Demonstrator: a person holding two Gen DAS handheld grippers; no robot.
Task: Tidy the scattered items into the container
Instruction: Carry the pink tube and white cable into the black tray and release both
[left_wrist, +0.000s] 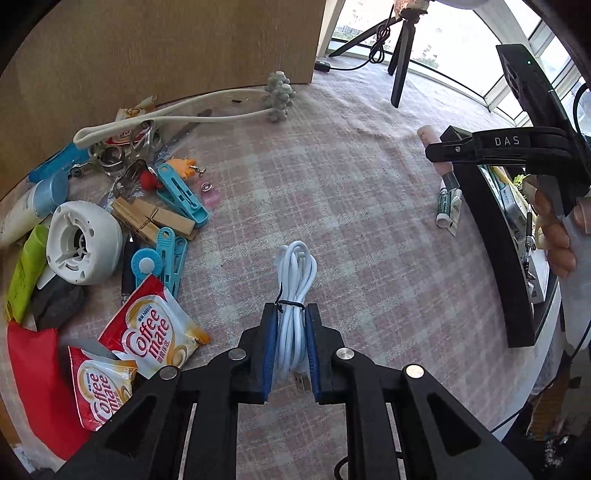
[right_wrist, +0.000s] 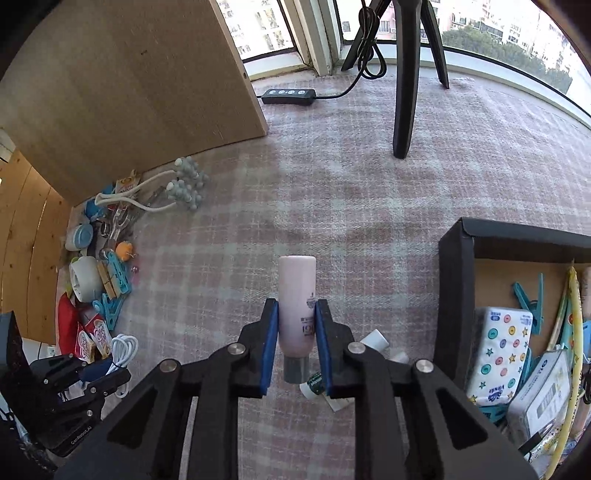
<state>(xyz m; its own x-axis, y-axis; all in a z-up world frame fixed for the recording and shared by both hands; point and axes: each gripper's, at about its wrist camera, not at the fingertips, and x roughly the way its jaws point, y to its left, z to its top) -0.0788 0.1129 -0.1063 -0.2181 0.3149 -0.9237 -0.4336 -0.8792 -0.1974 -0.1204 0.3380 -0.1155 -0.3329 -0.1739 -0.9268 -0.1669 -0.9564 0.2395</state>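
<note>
My left gripper (left_wrist: 291, 309) is shut on a coiled white cable (left_wrist: 295, 273) over the plaid cloth; it also shows at the lower left of the right wrist view (right_wrist: 110, 363). My right gripper (right_wrist: 296, 306) is shut on a pink tube (right_wrist: 296, 295) with a grey cap, just left of the black container (right_wrist: 452, 295). The container holds a patterned tissue pack (right_wrist: 498, 347), blue clips and other items. In the left wrist view the right gripper (left_wrist: 436, 151) and the container's wall (left_wrist: 491, 236) are at the right.
A pile lies at the left by a wooden board (left_wrist: 166, 48): Coffee mate sachets (left_wrist: 151, 328), blue clips (left_wrist: 181, 195), wooden pegs (left_wrist: 151, 218), a white round device (left_wrist: 85, 242), tubes, a massager (left_wrist: 279, 92). Small tubes (left_wrist: 448, 206) lie by the container. A tripod leg (right_wrist: 404, 92) stands behind.
</note>
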